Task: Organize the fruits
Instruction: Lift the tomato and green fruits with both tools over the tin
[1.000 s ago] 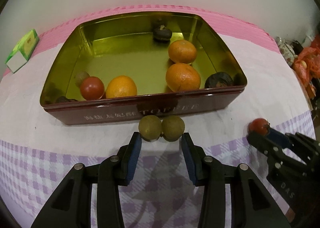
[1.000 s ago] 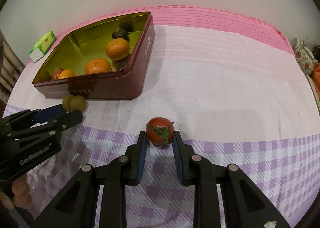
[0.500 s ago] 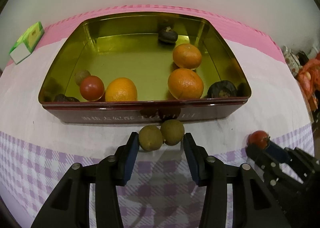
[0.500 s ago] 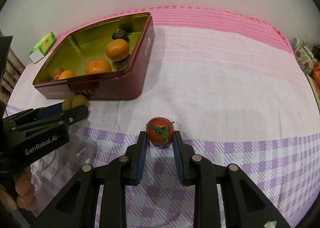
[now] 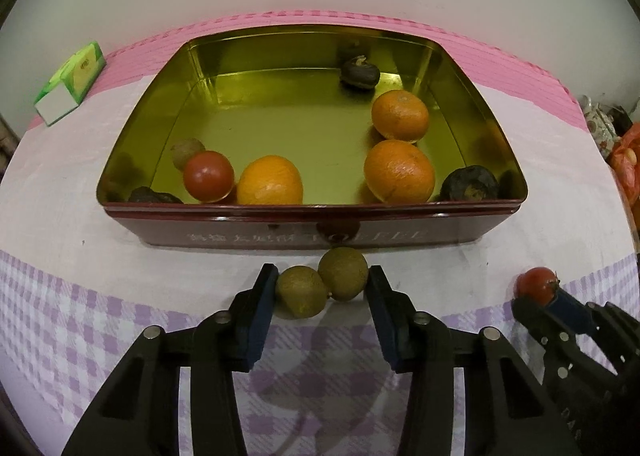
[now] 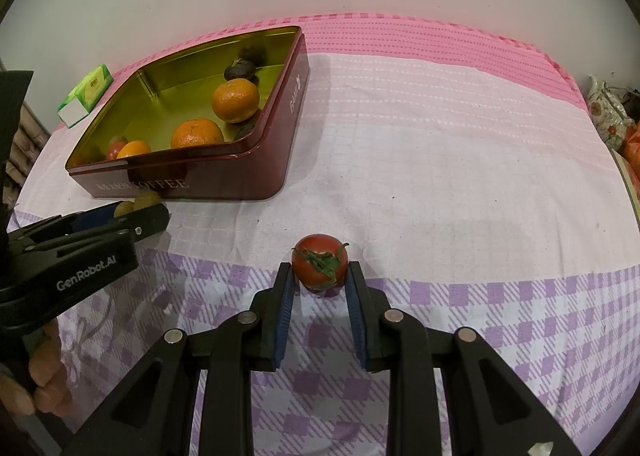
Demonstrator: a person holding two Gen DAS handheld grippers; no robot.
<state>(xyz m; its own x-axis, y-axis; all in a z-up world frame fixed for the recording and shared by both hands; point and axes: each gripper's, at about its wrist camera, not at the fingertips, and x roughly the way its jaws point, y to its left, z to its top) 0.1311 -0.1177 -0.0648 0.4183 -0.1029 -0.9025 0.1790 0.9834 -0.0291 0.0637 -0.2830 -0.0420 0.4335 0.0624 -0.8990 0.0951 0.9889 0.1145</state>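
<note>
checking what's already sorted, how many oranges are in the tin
3. One orange sits near the front left beside a tomato, one at the front right, and one just behind it. The tin front wall may hide more.

Green-and-white carton (image 5: 71, 81) lying at the cloth's far left edge; tablecloth (image 6: 440, 160), pink band behind, white middle, purple check in front; floral ceramic pot (image 6: 604, 112) and orange bag (image 5: 628, 164) at right.

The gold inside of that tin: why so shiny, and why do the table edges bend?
Left wrist view: the dark red tin's gold lining mirrors the oranges; the fisheye lens bows the pink checked cloth. Right wrist view: same bowing, black corners, soft shadow under the red tomato.
</note>
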